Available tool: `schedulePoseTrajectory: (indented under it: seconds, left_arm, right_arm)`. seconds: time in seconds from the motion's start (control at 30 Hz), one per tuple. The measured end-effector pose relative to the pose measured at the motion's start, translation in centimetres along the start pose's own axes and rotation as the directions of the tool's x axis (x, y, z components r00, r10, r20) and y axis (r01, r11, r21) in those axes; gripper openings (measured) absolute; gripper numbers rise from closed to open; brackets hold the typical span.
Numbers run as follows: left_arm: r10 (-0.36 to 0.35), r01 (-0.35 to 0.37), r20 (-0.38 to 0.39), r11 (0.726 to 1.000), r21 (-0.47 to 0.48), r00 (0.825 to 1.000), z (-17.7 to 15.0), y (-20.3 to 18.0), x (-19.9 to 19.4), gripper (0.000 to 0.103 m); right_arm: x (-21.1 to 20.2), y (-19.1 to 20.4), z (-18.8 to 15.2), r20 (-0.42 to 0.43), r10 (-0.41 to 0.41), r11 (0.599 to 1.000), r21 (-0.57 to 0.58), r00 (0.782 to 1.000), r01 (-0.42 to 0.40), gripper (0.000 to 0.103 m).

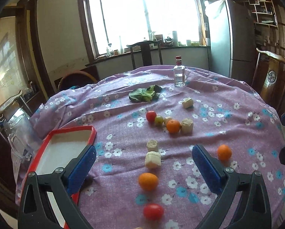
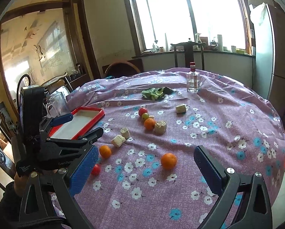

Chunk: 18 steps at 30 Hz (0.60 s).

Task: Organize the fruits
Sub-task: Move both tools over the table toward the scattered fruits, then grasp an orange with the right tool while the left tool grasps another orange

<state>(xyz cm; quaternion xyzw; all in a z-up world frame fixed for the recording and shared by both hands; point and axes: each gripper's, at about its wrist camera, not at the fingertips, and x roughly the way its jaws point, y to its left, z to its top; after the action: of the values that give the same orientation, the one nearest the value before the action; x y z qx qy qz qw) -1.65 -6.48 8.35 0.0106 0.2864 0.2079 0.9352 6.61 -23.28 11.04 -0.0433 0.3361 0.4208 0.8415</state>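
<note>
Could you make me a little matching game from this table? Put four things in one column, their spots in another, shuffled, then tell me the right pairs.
Things:
1. glass bottle
2. red tray
3. leafy greens
4. left gripper

Places or states:
A. at the table's left edge, nothing in it
B. lying flat mid-table, near the bottle
C. open, above an orange fruit
D. upright at the far side, red cap on

Pairs: 1-D, 2-A, 3-B, 4-C

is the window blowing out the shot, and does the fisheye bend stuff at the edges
Left wrist view: the window is blown out to white, with no detail outside; the door frame and fridge bow inward. Right wrist view: the same window is overexposed and the table edge curves strongly. Fruit such as the near orange stays readable, though soft.
</note>
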Motion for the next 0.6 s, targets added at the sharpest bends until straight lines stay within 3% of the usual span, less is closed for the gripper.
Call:
schedulePoseTrajectory:
  seconds: [0.6]
  left_arm:
    - [-0.005, 0.005, 0.013, 1.0, 0.0, 1.0, -0.2, 0.8, -2.0, 0.102]
  right_arm:
    - [1.0, -0.7, -0.6, -0.033, -0.013, 0.999, -0.037, 0.999, 0.011, 0.101]
